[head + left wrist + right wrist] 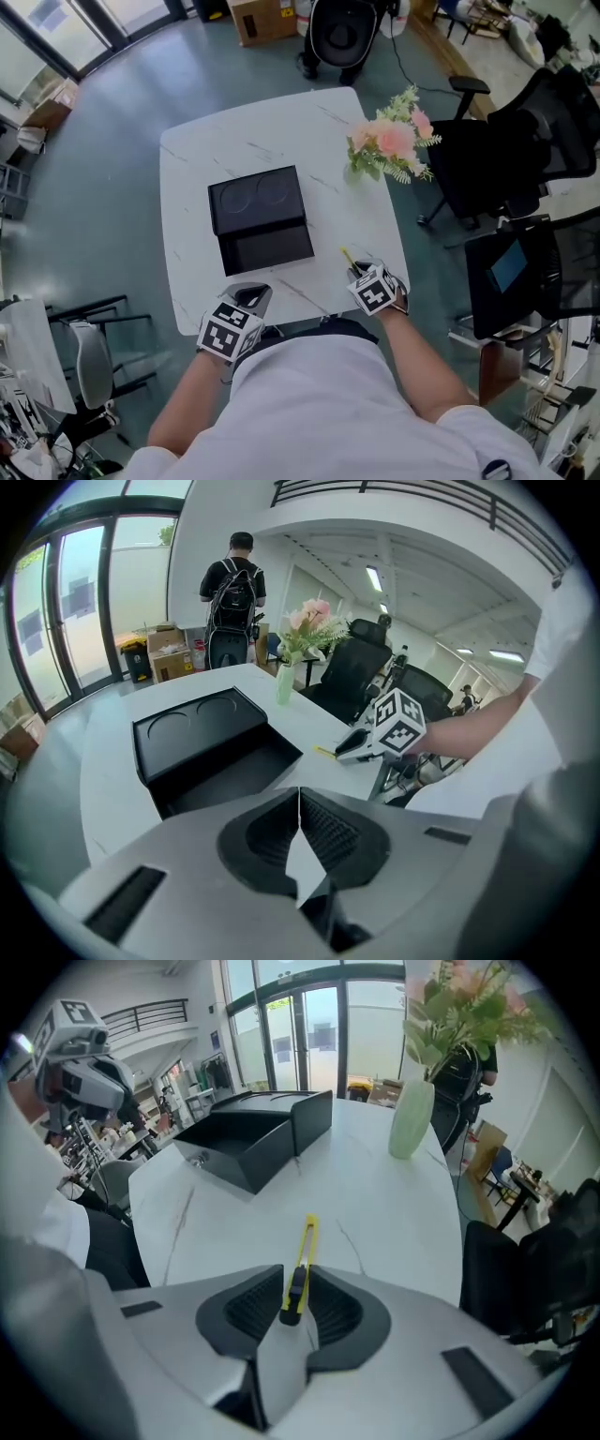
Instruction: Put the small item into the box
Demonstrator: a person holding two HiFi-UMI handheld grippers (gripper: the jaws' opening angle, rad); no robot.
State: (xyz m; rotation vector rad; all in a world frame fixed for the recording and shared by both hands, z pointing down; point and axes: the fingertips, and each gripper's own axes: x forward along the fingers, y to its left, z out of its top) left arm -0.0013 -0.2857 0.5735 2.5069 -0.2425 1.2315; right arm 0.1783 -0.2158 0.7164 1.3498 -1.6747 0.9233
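A slim yellow utility knife [302, 1258] sticks out forward from between the jaws of my right gripper [296, 1290], which is shut on its black end. In the head view the right gripper [359, 270] sits near the table's front right edge, the knife [348, 257] pointing away. The open black box [265, 246] lies mid-table with its lid [255, 198] folded back behind it. My left gripper [254, 294] hovers at the front edge, just in front of the box. Its jaws [300, 797] are shut with nothing between them. The box [220, 765] lies ahead of it.
A pale green vase of pink flowers [388, 143] stands at the table's [192, 150] right back part. Black office chairs [511, 141] crowd the right side. A metal rack [84, 328] is by the left. A person with a backpack [232, 588] stands beyond the far edge.
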